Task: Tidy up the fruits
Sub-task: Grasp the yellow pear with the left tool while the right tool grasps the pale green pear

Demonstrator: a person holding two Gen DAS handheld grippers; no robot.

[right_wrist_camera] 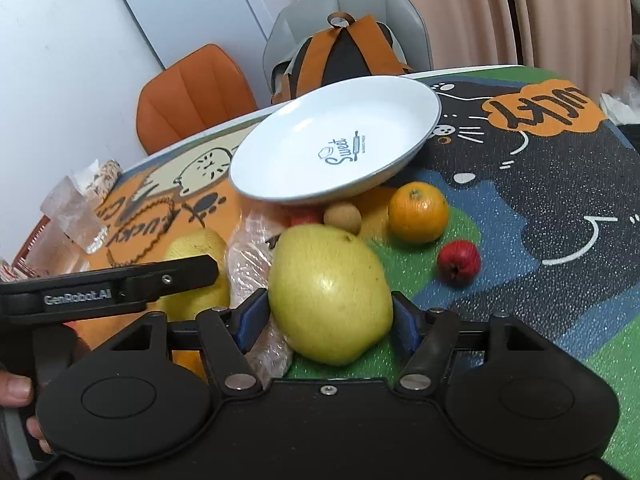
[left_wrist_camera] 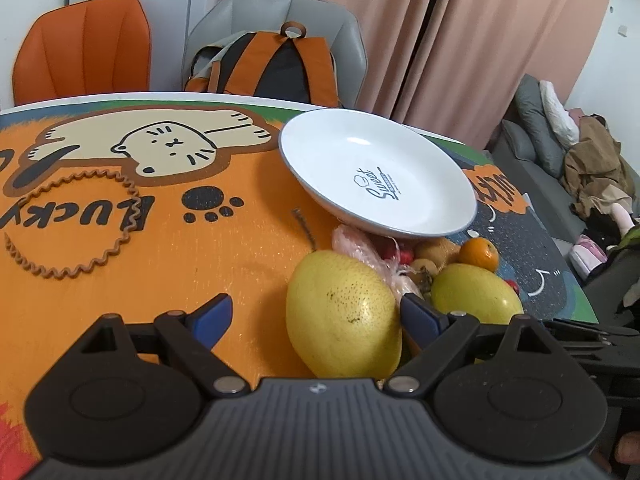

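In the left wrist view a big yellow fruit (left_wrist_camera: 344,312) lies on the cat-print mat between the fingers of my left gripper (left_wrist_camera: 316,318). That gripper is open: the fruit sits close to its right pad, and a gap shows at its left pad. In the right wrist view my right gripper (right_wrist_camera: 329,318) has both blue pads against the sides of a green-yellow fruit (right_wrist_camera: 330,292). A white plate (right_wrist_camera: 280,184) leans tilted on the pile just beyond. An orange (right_wrist_camera: 418,212), a small red fruit (right_wrist_camera: 459,261) and a small brown fruit (right_wrist_camera: 342,218) lie nearby.
A crinkled plastic bag (right_wrist_camera: 256,264) lies between the two big fruits. Clear glasses (right_wrist_camera: 76,220) stand at the mat's left edge. A coiled cord ring (left_wrist_camera: 80,224) lies on the orange area. Chairs and a backpack (left_wrist_camera: 280,64) stand behind the table.
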